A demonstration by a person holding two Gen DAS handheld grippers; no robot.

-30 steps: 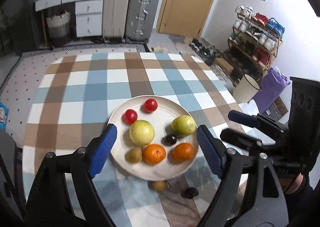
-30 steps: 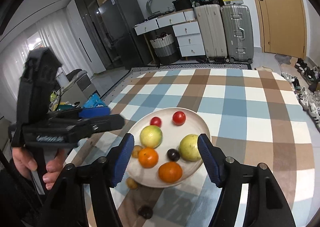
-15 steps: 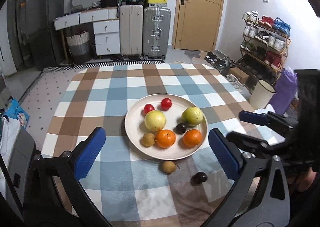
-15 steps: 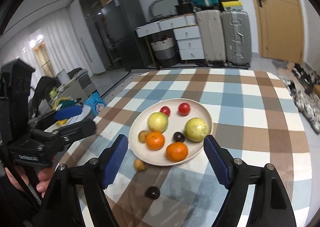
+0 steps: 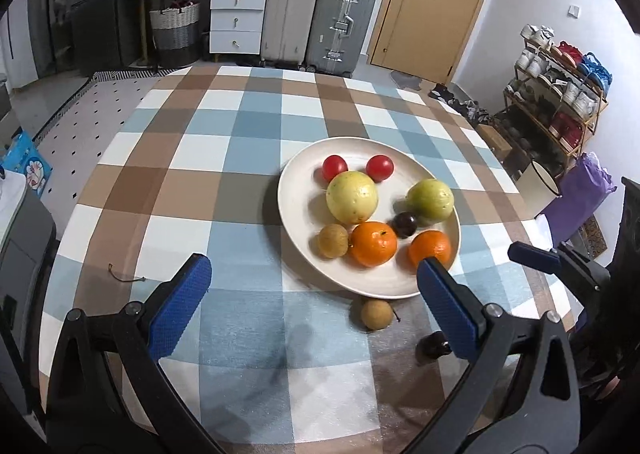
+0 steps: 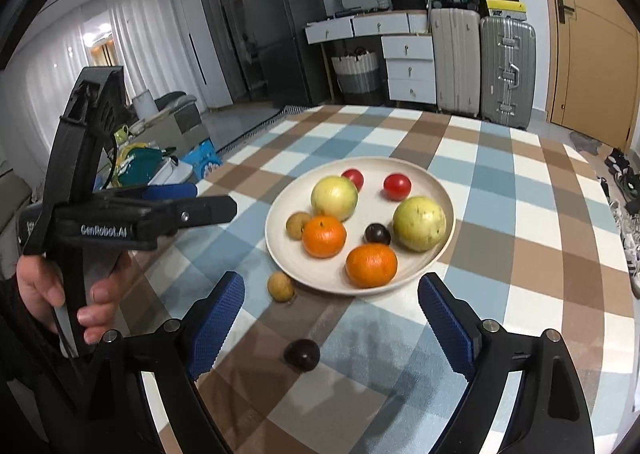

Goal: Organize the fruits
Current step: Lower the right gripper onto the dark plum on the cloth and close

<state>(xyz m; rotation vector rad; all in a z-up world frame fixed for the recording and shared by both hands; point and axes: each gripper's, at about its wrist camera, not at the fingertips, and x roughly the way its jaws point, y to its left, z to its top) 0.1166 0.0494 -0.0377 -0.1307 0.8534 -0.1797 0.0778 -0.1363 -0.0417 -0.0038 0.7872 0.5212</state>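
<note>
1. Left gripper (image 5: 314, 308) is spread wide with nothing in it, hanging over the checked desk (image 5: 224, 174).
2. Right gripper (image 6: 330, 318) is still opening, also empty; a dark plum (image 6: 302, 354) sits loose between its fingers.
3. A brown longan (image 6: 281, 286) lies just beside the plate (image 6: 288, 254).
4. The plate has two oranges, two guavas, two tomatoes, one plum and one longan.
</note>
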